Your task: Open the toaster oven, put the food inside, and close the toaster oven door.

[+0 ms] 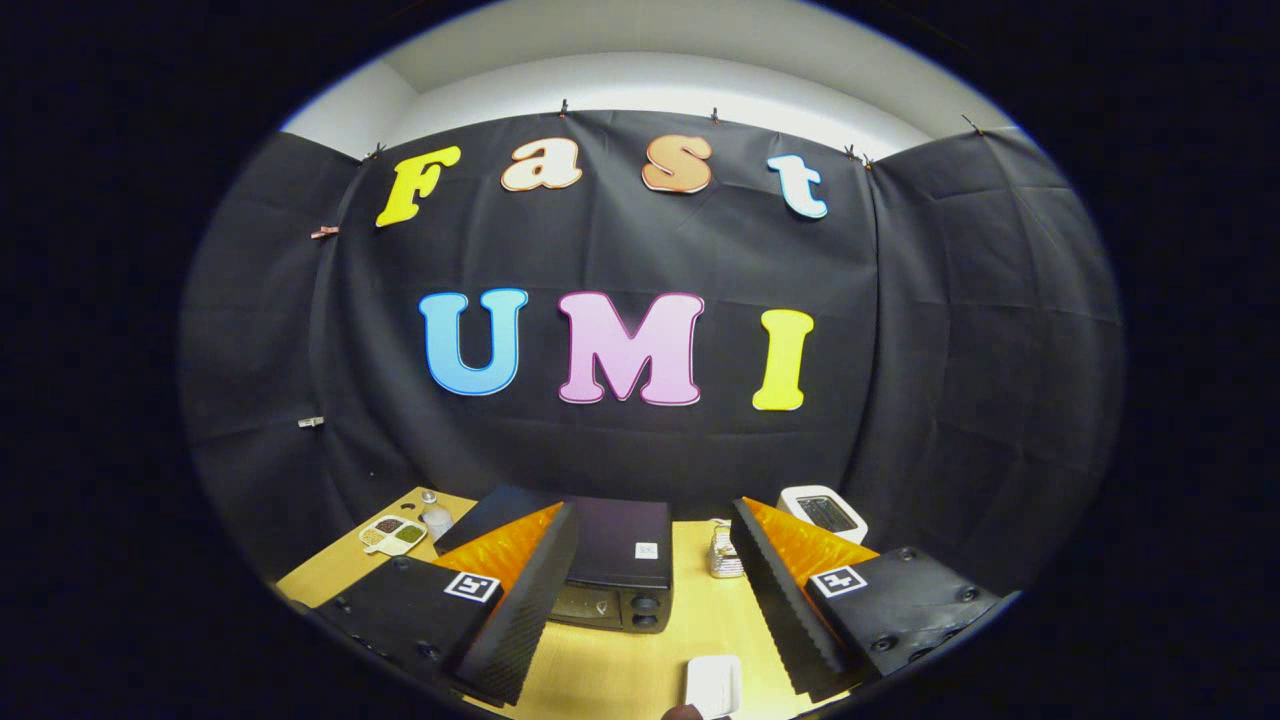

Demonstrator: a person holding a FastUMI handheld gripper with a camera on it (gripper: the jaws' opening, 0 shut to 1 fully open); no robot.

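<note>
Gripper [650,610] spread, empty; toaster oven [615,570] just ahead, door shut, judged rigid, heavy, hinged: grasp at door's top edge; handle not discernible.

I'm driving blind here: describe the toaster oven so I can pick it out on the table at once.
On the wooden table, look just beyond the open fingers of the hand-held gripper. The toaster oven is the dark box partly behind one finger, its door closed. Unlike the white toaster nearby, it is black with two round knobs on its front.
</note>
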